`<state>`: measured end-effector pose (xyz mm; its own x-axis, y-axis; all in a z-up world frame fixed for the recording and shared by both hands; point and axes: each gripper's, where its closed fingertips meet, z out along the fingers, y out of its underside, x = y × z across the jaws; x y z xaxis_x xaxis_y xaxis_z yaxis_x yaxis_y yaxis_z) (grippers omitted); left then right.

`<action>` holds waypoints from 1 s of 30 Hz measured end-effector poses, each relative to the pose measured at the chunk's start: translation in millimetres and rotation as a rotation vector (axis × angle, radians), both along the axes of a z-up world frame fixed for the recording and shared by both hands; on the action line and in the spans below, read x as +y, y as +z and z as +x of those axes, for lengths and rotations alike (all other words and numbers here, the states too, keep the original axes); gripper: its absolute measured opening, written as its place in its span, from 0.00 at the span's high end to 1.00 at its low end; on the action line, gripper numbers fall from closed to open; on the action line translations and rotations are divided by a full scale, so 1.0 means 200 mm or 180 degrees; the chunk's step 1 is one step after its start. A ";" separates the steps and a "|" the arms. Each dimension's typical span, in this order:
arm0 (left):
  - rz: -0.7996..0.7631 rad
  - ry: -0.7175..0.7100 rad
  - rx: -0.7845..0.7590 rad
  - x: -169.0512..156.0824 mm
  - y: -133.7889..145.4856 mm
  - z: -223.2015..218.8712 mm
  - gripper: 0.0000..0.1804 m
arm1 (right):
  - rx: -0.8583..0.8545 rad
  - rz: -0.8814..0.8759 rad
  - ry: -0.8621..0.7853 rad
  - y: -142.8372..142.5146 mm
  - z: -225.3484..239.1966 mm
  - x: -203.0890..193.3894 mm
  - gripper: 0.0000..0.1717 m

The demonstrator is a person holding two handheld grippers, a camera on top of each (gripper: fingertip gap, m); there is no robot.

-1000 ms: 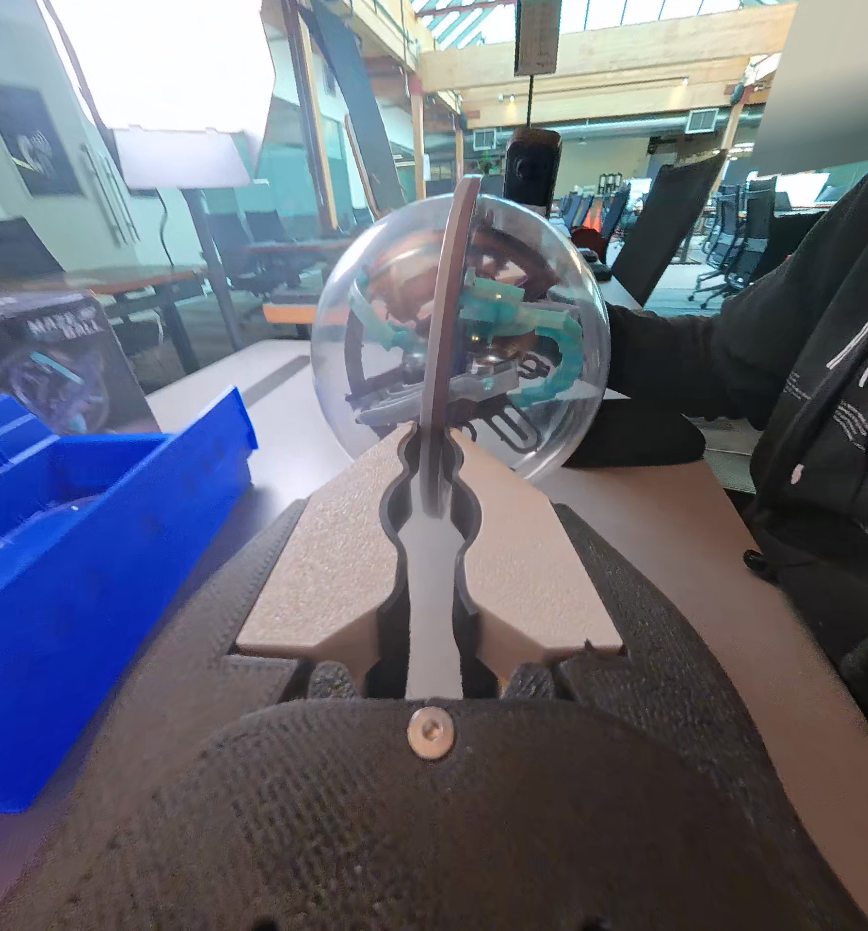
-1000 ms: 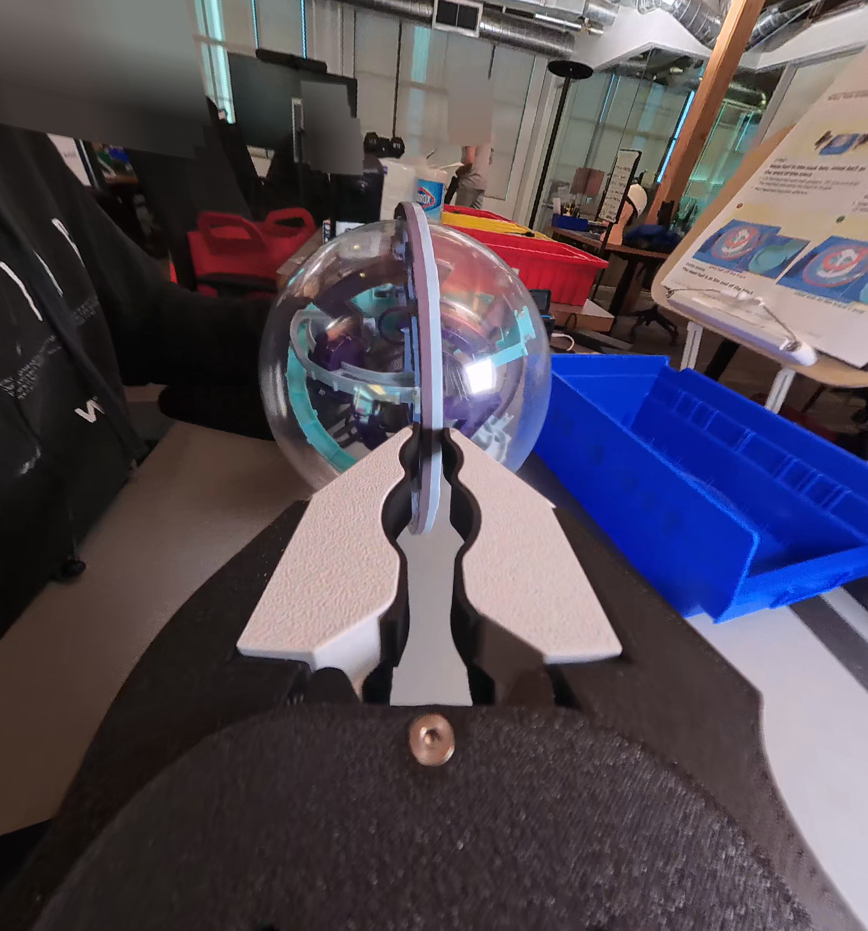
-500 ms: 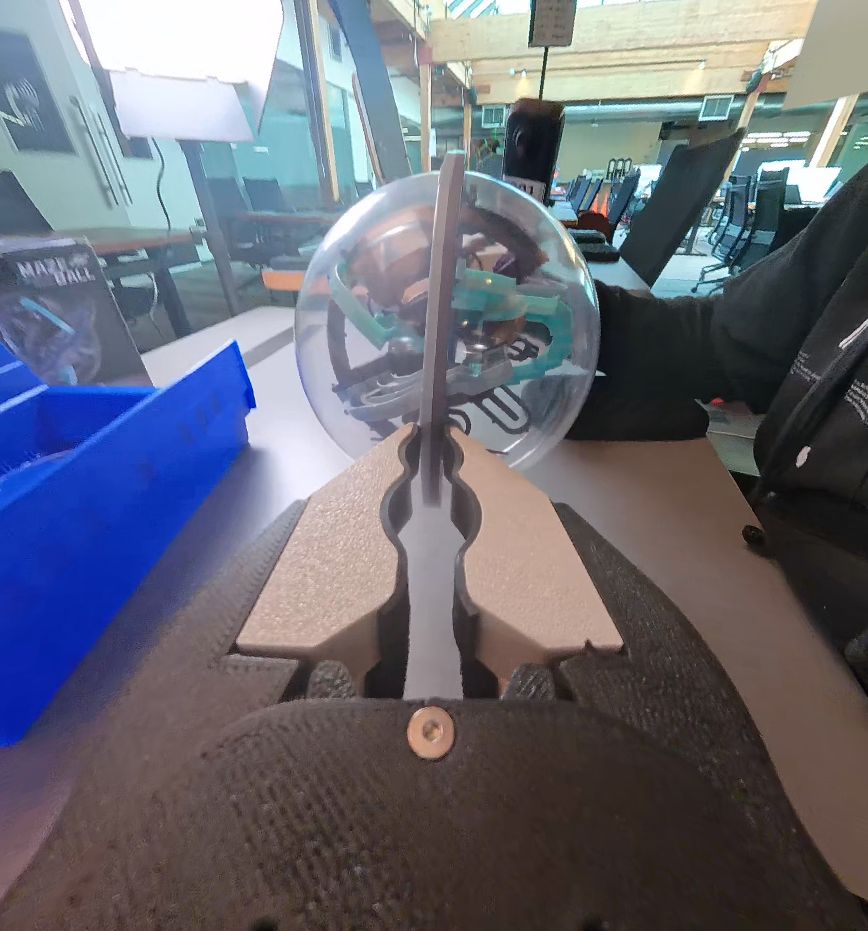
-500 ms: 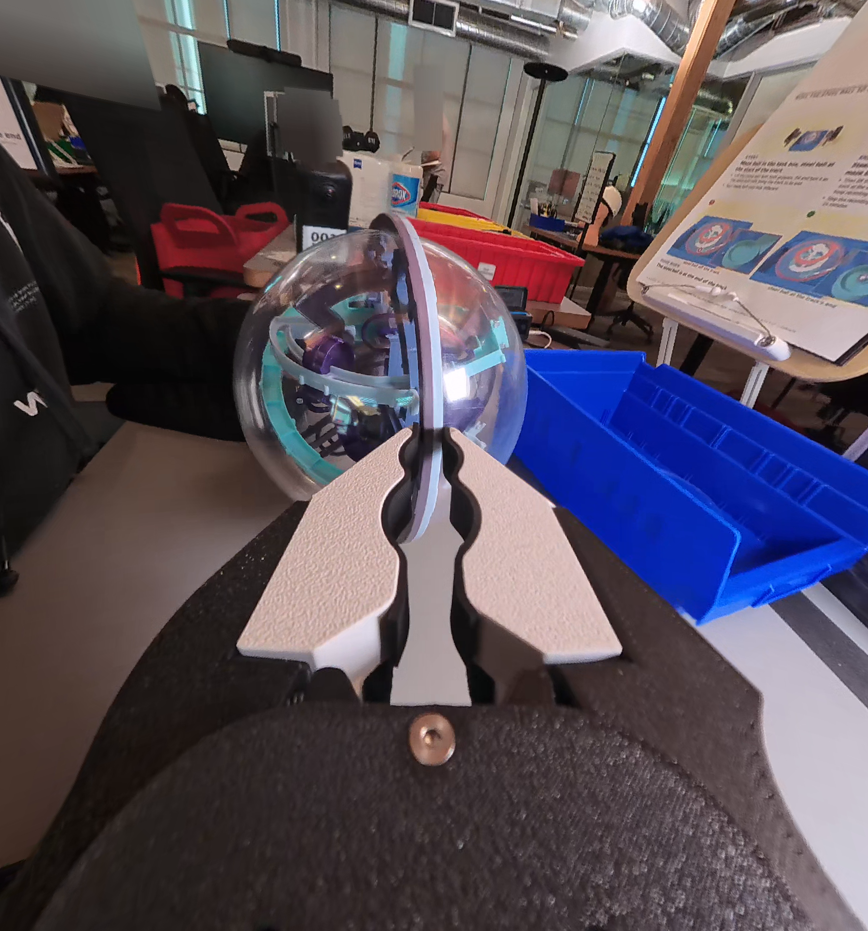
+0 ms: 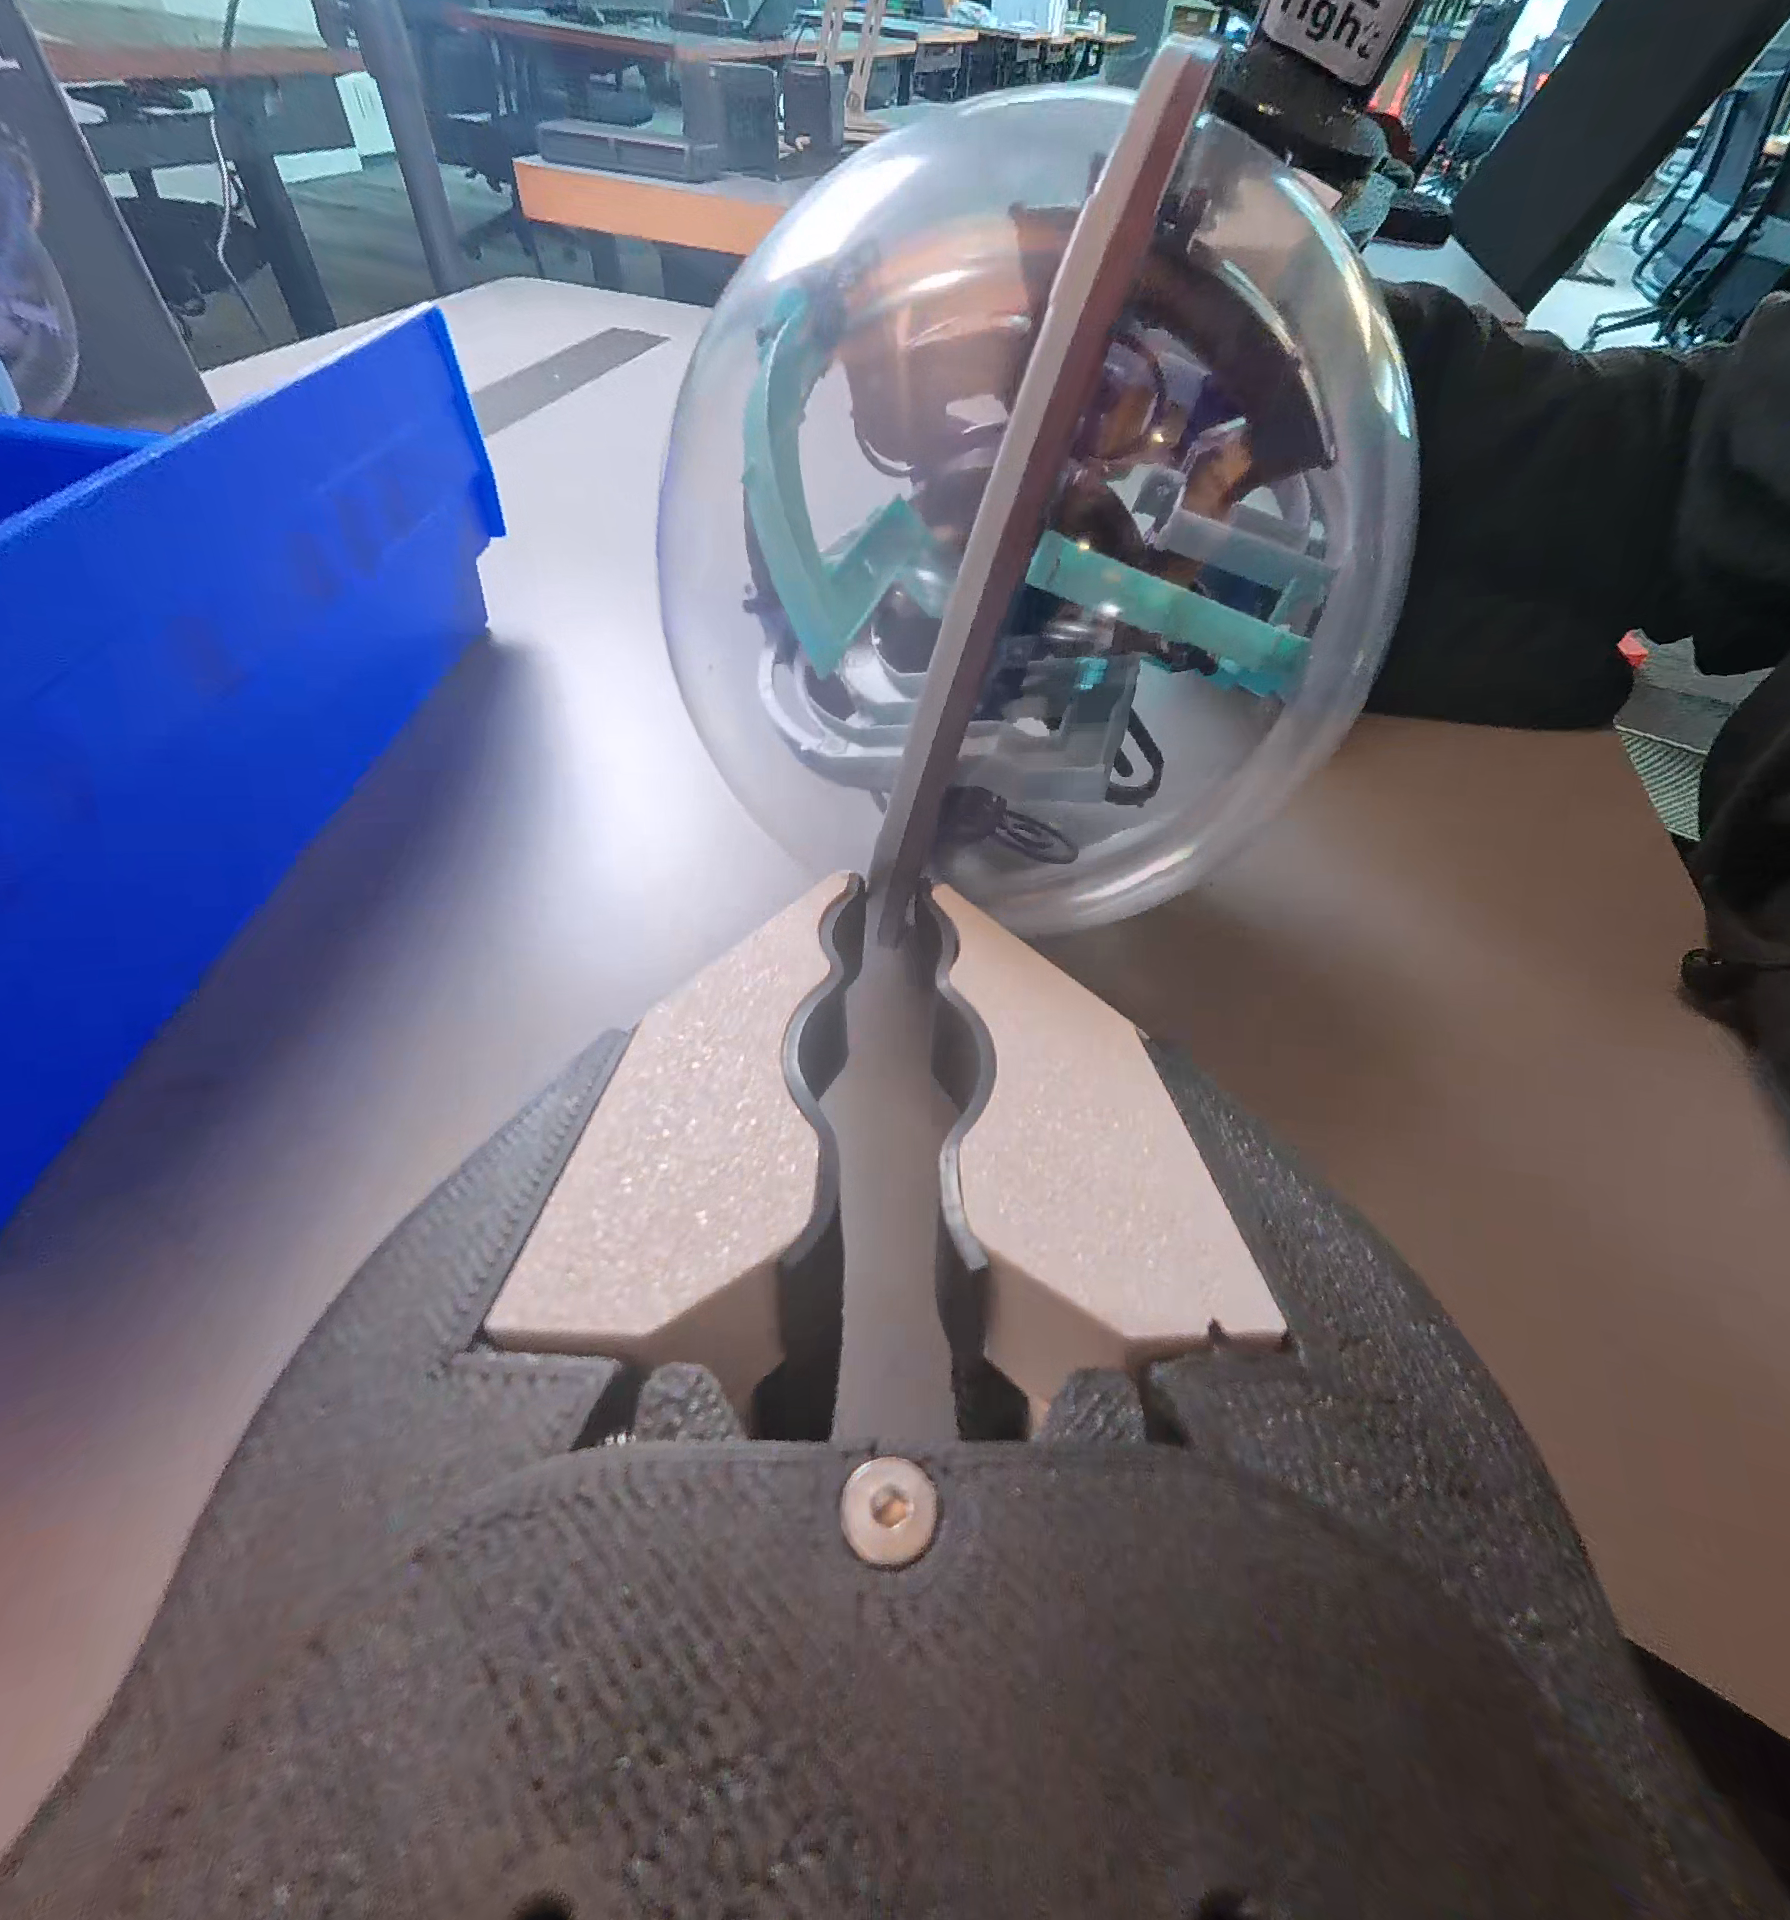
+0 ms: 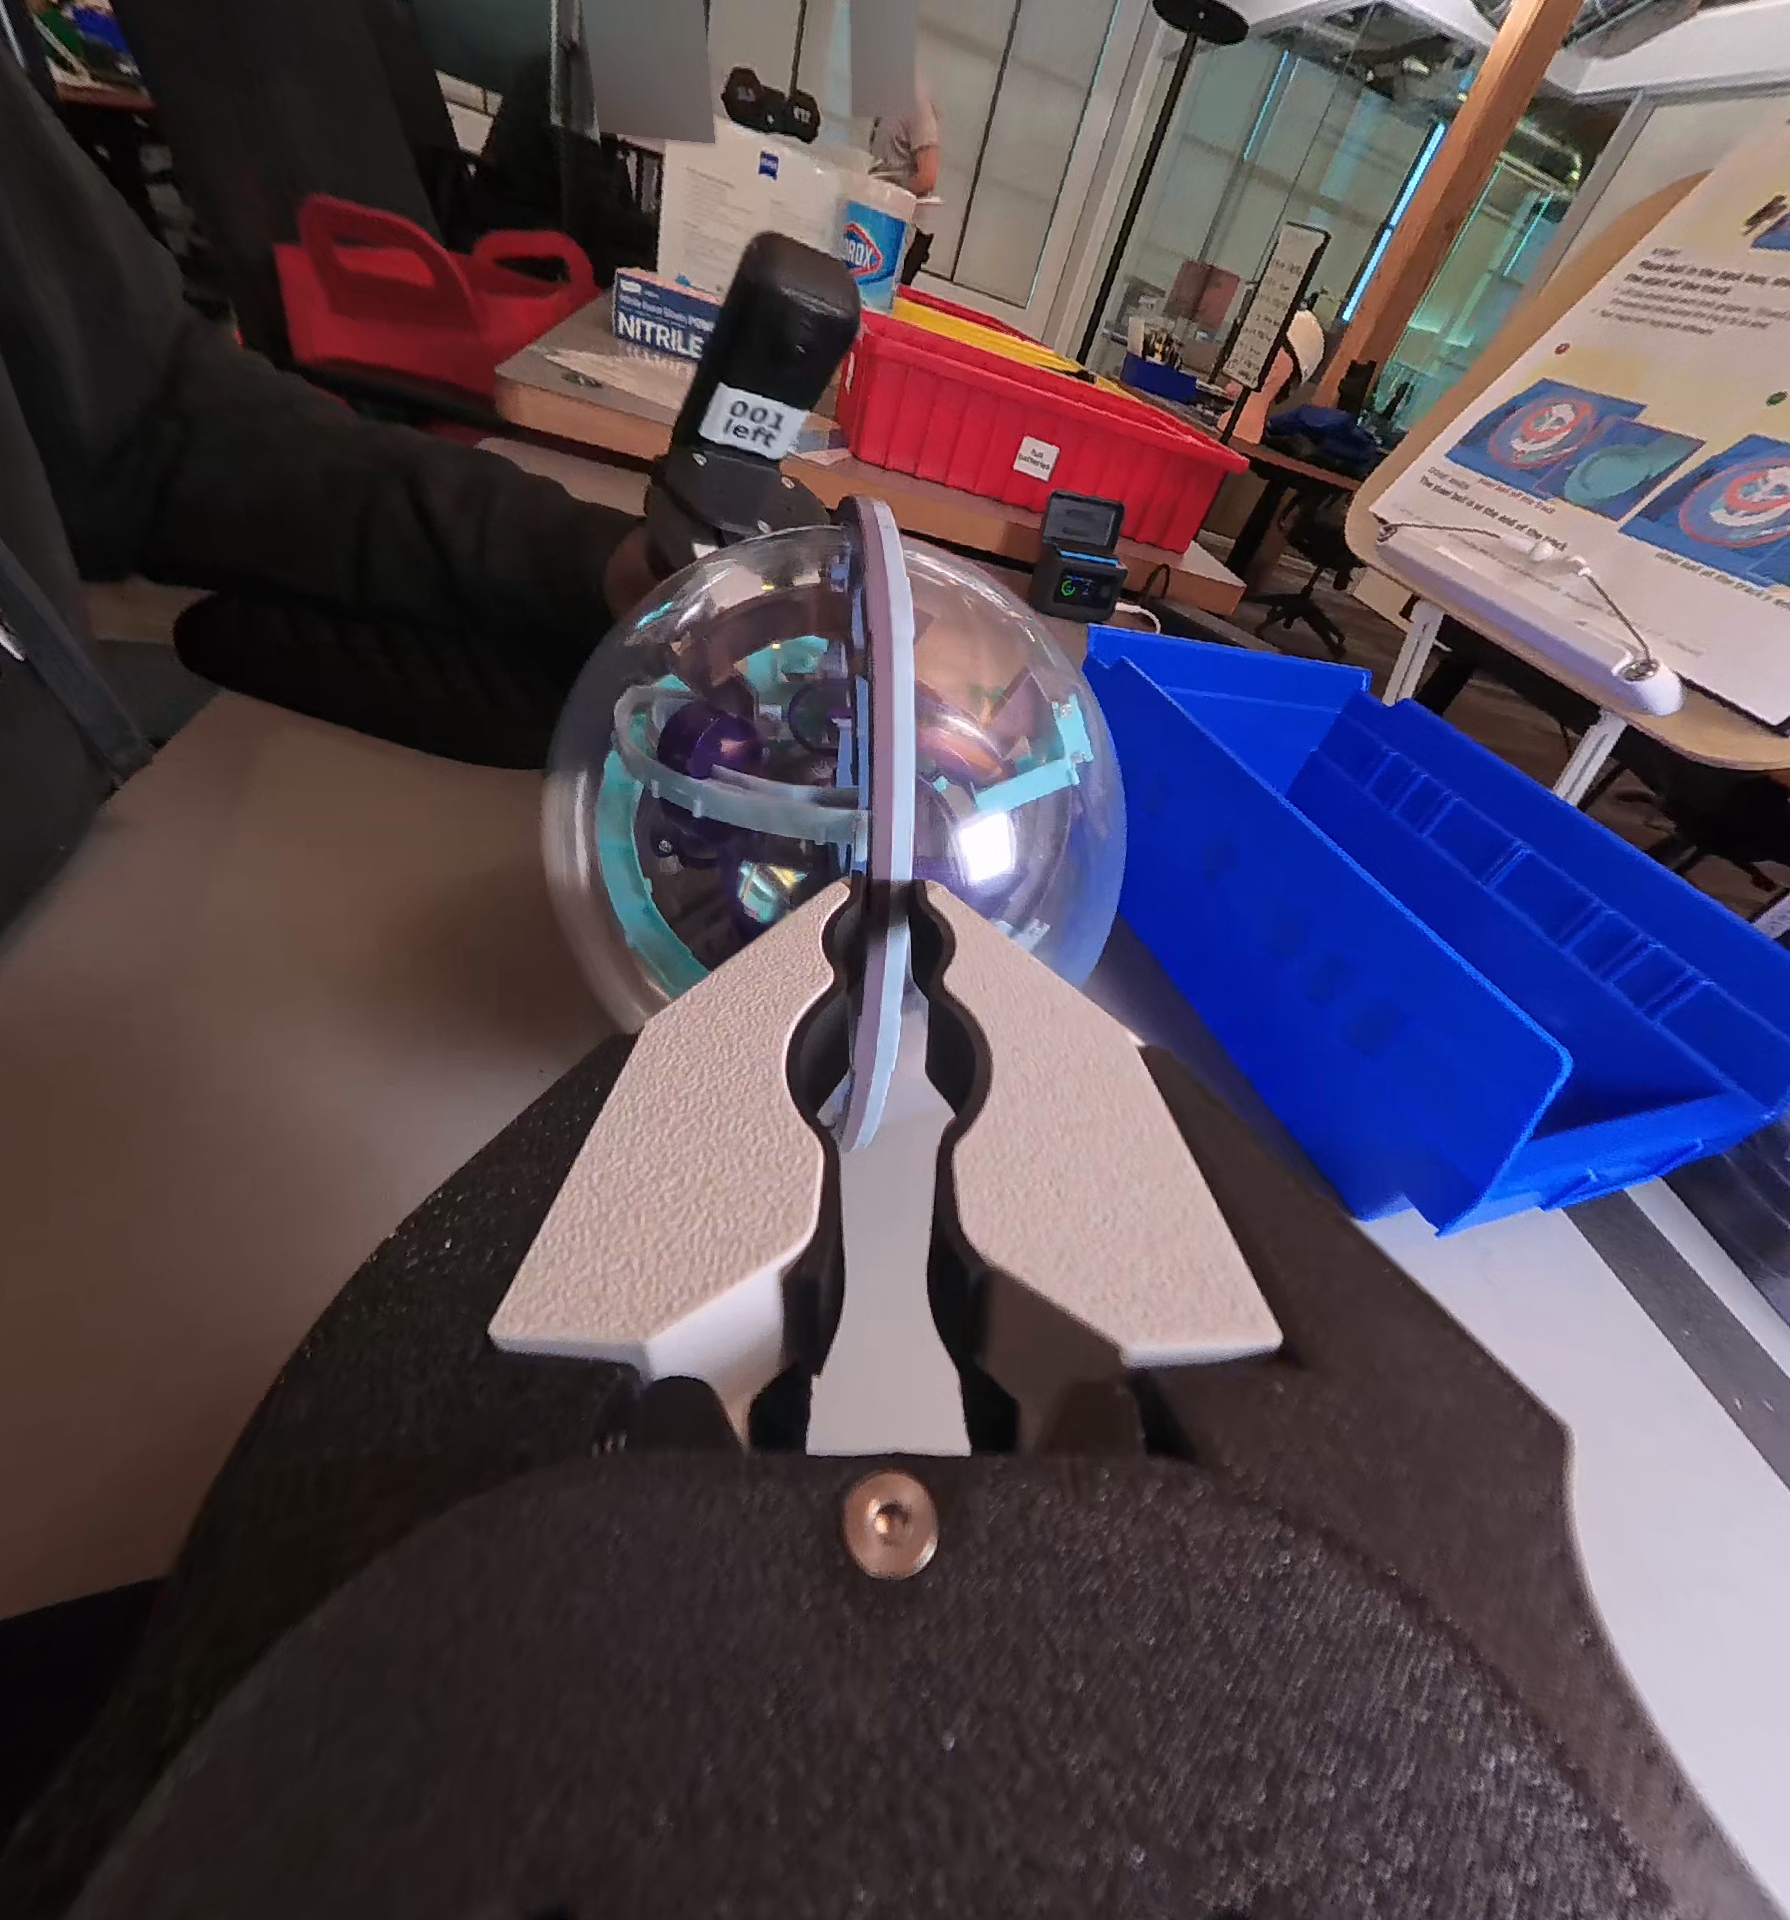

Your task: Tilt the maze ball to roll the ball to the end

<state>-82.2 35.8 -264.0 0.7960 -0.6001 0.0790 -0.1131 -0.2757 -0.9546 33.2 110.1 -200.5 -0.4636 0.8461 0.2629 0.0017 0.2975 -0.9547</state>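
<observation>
Right tool (image 6: 878, 914) clamped on maze ball (image 6: 829, 769) rim, blue bin (image 6: 1442, 935) beside, table (image 6: 247, 1039) beneath

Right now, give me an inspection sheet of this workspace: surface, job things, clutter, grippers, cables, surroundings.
Surface: pale table, bare around the ball.
Job's things: clear maze ball, tilted, held above the table by its flat ring.
Clutter: blue bin beside the ball; dark box behind it.
Grippers: left gripper and right gripper both pinch the ring, on opposite sides.
Cables: nothing seen.
Surroundings: instruction board, red bins, office desks, person's dark sleeve.
</observation>
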 end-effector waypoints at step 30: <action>0.0050 -0.0612 -0.0420 0.01 0.05 0.27 0.22 | -0.0295 -0.0397 0.0173 -0.16 0.05 0.00 0.79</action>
<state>-28.5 37.6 -253.1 0.6504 -0.7416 0.1642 -0.0361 -0.2462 -0.9686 44.0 110.4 -232.1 -0.5270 0.8425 0.1112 0.0786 0.1786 -0.9808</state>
